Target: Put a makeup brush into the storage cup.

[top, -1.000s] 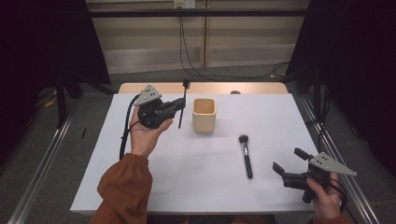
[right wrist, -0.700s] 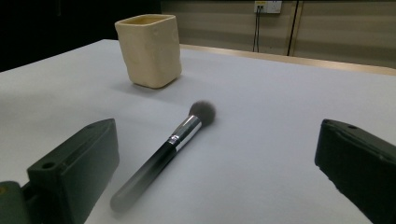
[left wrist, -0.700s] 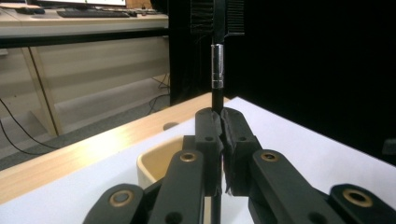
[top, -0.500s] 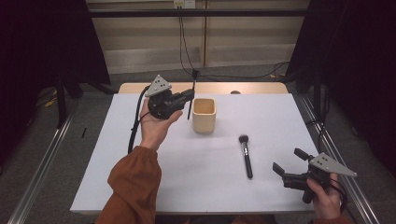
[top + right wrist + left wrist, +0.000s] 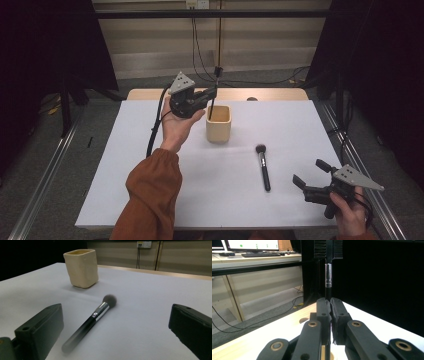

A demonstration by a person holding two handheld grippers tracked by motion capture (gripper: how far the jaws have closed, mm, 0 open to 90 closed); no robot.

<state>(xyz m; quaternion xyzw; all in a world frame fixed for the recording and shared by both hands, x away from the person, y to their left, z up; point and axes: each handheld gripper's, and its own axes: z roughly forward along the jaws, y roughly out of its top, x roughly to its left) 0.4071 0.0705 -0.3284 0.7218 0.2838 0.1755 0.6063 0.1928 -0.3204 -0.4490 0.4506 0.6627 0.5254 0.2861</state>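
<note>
My left gripper [image 5: 212, 95] is raised beside the beige cup [image 5: 219, 125] and is shut on a thin black brush [image 5: 215, 85]. The brush stands nearly upright, bristle end up, with its lower tip at the cup's opening. In the left gripper view the jaws press together on the brush handle [image 5: 328, 277], and the left gripper [image 5: 330, 302] points past the table's far edge. A black make-up brush [image 5: 263, 165] lies on the white table right of the cup. My right gripper [image 5: 309, 172] hovers open near the front right corner. It faces the lying brush [image 5: 96, 315] and the cup [image 5: 81, 267].
The white table cover [image 5: 125, 165] ends at a wooden strip [image 5: 280, 94] along the back. A black cable [image 5: 152, 132] hangs from the left gripper down to the table. Metal rails [image 5: 45, 175] run along the floor on both sides.
My left gripper has carried the thin brush to the right and away from me, from left of the cup to above its rim. The right gripper has stayed put.
</note>
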